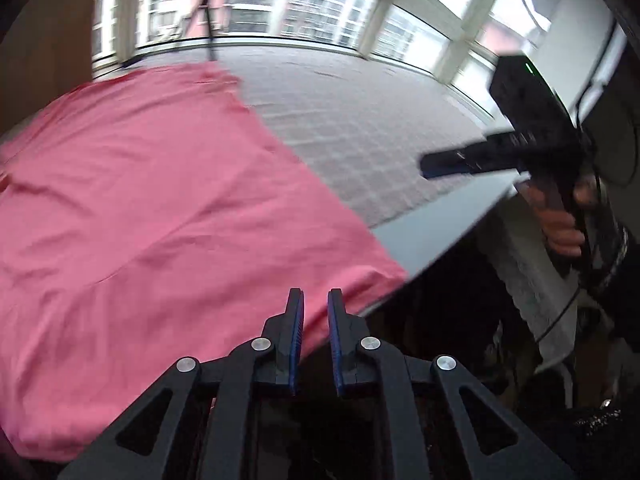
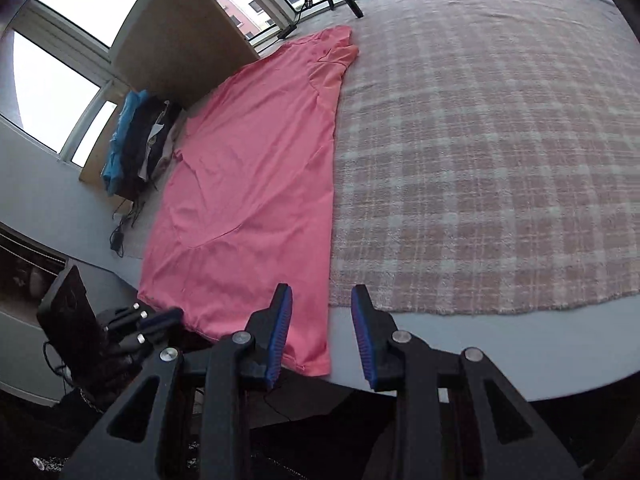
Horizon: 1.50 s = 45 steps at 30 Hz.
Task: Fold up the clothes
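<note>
- We see a wide grey desk (image 2: 460,344) with a pink-and-white checked woven cloth (image 2: 500,152) covering most of its top, short of the near edge.
- On it a pink short-sleeved shirt (image 2: 256,184) lies spread flat, folded lengthwise, its straight edge on the checked cloth and its hem hanging a little over the near edge of the desk.
- Beyond the shirt's far side we make out a tan box-like board (image 2: 176,36), and beside it a pile of blue, black and white clothes (image 2: 136,144).
- Our right hand-held gripper (image 2: 322,300) hovers over the near edge just beside the shirt's hem corner, its blue-padded jaws apart with nothing between them.
- Our left hand-held gripper (image 1: 316,300) hangs above the shirt's near corner, jaws a narrow gap apart and empty.
- In the left wrist view a hand (image 1: 560,220) grips the right gripper's black handle.
</note>
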Motion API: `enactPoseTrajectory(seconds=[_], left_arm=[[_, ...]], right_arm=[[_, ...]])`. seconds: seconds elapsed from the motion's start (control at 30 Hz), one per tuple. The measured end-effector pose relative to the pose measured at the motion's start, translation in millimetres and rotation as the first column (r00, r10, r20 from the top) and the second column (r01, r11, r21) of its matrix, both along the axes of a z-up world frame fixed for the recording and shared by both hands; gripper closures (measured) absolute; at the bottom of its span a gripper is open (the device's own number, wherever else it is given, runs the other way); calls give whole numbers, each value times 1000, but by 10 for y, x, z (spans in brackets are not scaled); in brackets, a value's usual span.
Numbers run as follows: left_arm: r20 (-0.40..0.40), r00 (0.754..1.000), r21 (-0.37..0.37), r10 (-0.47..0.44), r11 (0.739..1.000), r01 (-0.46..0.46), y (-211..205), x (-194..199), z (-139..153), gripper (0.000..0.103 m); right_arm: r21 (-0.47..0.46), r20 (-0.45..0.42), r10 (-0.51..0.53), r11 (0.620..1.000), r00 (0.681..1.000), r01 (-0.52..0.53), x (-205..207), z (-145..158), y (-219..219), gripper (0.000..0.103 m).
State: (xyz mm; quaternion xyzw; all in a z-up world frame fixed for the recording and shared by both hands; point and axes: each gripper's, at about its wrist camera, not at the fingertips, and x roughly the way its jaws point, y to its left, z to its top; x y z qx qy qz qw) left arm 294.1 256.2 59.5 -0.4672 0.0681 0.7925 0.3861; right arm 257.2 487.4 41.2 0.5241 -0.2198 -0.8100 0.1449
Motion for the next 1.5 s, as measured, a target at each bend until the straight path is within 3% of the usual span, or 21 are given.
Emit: enactPoseTrajectory(seconds=[0.07, 0.17, 0.4, 0.57, 0.63, 0.67, 0.77, 0.93, 1.13, 1.3, 1.43, 1.5], left_arm=[[-27, 995, -18, -99, 995, 98, 433, 140, -57, 90], [-57, 984, -66, -170, 984, 166, 863, 239, -153, 79], [-34, 993, -120, -109, 987, 104, 988, 71, -394, 76], [-1, 998, -90, -64, 994, 64, 917, 40, -419, 80], [30, 999, -64, -45, 997, 47, 886, 6, -426, 102], [46, 998, -51, -35, 998, 38, 870, -11, -429, 102], [108, 994, 30, 24, 999, -28, 693, -76, -339, 102], [99, 985, 118, 140, 981, -152, 260, -155, 3, 102], [105, 966, 128, 237, 960, -250, 46, -259, 24, 102], [132, 958, 151, 253, 950, -272, -1, -301, 35, 102], [137, 959, 145, 246, 953, -265, 3, -336, 62, 102], [155, 956, 144, 250, 952, -272, -9, -370, 42, 102]], right_arm=[[-15, -2, -35, 999, 999, 35, 29, -2, 93, 72], [-33, -5, -73, 997, 997, 72, 71, 8, 219, 72], [-66, -15, -77, 995, 997, 76, 114, 51, 391, 72], [-64, -18, -43, 997, 999, 42, -126, 21, 360, 72], [-55, -23, -13, 998, 1000, 12, -274, 27, 317, 72], [-50, -27, 1, 999, 1000, -2, -359, 37, 294, 72], [-38, -51, 29, 999, 998, -31, -685, 112, 251, 72], [-46, -73, 13, 999, 997, -17, -1526, 231, 187, 72], [-108, 18, -40, 993, 999, 42, -2685, -74, 119, 69], [-134, 83, -83, 987, 993, 94, -3188, -319, 15, 69], [-147, 28, -131, 980, 991, 134, -3579, -212, 53, 67], [-135, -14, -131, 983, 991, 128, -3810, -135, 49, 51]])
